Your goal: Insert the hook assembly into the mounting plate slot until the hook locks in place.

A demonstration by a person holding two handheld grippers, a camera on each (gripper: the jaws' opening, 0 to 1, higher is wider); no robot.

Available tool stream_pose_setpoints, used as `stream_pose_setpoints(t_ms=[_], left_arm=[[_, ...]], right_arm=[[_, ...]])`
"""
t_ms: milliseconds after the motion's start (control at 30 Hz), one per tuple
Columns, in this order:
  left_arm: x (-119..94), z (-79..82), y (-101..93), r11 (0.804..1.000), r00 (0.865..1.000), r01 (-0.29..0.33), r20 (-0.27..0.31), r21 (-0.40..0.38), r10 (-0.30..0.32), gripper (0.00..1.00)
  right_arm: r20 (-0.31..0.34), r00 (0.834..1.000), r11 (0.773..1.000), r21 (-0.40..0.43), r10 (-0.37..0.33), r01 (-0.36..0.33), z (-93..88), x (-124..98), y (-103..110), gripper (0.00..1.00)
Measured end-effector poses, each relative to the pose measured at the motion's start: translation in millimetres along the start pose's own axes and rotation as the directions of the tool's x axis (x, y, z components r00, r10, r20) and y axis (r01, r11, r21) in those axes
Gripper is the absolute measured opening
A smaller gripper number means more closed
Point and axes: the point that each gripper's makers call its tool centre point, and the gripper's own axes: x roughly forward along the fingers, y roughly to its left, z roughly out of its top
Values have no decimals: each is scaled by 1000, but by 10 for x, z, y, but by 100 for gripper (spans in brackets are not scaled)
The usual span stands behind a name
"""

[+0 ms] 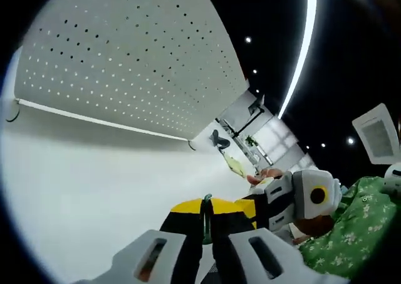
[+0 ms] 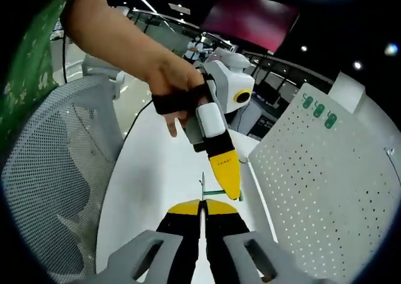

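Note:
The white perforated mounting plate [image 1: 125, 58] stands upright on the white table; in the right gripper view the mounting plate [image 2: 319, 184] is to the right. My left gripper [image 1: 205, 210] is shut on a thin green hook piece [image 1: 206, 220] between its yellow tips. My right gripper [image 2: 202, 210] is shut on a thin upright wire of the hook assembly [image 2: 202, 187], whose green crossbar runs to the left gripper [image 2: 230, 187], held by a hand from above. The right gripper [image 1: 250, 207] meets mine from the right. Both are in front of the plate, apart from it.
Three green hooks [image 2: 318, 112] hang near the plate's top edge. A grey mesh chair [image 2: 56, 171] stands left of the white table [image 2: 156, 171]. A person's green flowered sleeve [image 1: 351, 227] is at the right. Open table surface [image 1: 94, 190] lies before the plate.

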Motion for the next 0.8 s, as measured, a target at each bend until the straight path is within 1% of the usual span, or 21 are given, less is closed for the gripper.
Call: stream_pose_setpoints(t_ms=[67,100,133,233,300,367,400,433,467,500,533,567,600,667,700,733,767,800], left_arm=[[-4,16,-11,1000,1000,-3,17,7,3,2],[-7,25,-14,1000,1000,-6,26,16,6,2],[-13,32,-9,999,999,-15,34,28,14,2],[-36,61,-15,999,998,-20,64,41,17,2],[-56,104,-22,998,995,-26,101,60,20,2],[-71,121,-33,997,992,-29,122,71,20,2],[-82,146,-41,996,990,-33,143,81,21,2],[-90,155,-49,996,988,-32,153,85,19,2],[-99,167,-56,996,987,-32,163,88,18,2],[-112,205,-77,993,982,-33,187,109,12,2],[-120,219,-89,992,980,-36,197,123,12,2],[-131,250,-108,987,977,-41,214,153,7,2],[-141,271,-120,985,974,-44,227,169,5,2],[-169,327,-165,979,965,-49,263,198,-5,2],[-191,359,-183,977,959,-52,283,209,-9,2],[-204,373,-192,975,956,-55,292,215,-11,2],[-224,412,-216,969,949,-60,315,241,-19,2],[-242,443,-239,960,943,-71,333,271,-24,2]], right_arm=[[2,1000,1000,11,-4,4,1,1,-15,1],[0,1000,999,36,-4,4,0,-1,-28,1],[0,1000,999,43,-4,4,-2,-1,-30,1],[23,1000,993,116,-7,4,21,-17,-60,2],[38,999,982,189,-8,1,33,-26,-72,4],[54,998,971,238,-11,-2,47,-41,-96,4],[63,998,962,274,-12,-6,53,-51,-115,5],[68,998,947,320,-14,-8,49,-62,-137,5],[71,997,937,349,-17,-9,47,-68,-156,5],[79,997,926,377,-21,-11,53,-76,-177,6],[92,996,908,419,-21,-19,64,-88,-194,6],[98,995,891,454,-22,-25,63,-97,-209,6],[101,995,872,489,-22,-30,59,-106,-221,6],[118,993,826,561,-20,-50,57,-124,-246,7],[123,992,811,582,-18,-57,53,-131,-255,7],[129,991,790,610,-22,-62,49,-140,-271,7],[144,989,770,634,-23,-75,61,-151,-288,7],[152,988,741,666,-22,-86,68,-160,-290,7]])
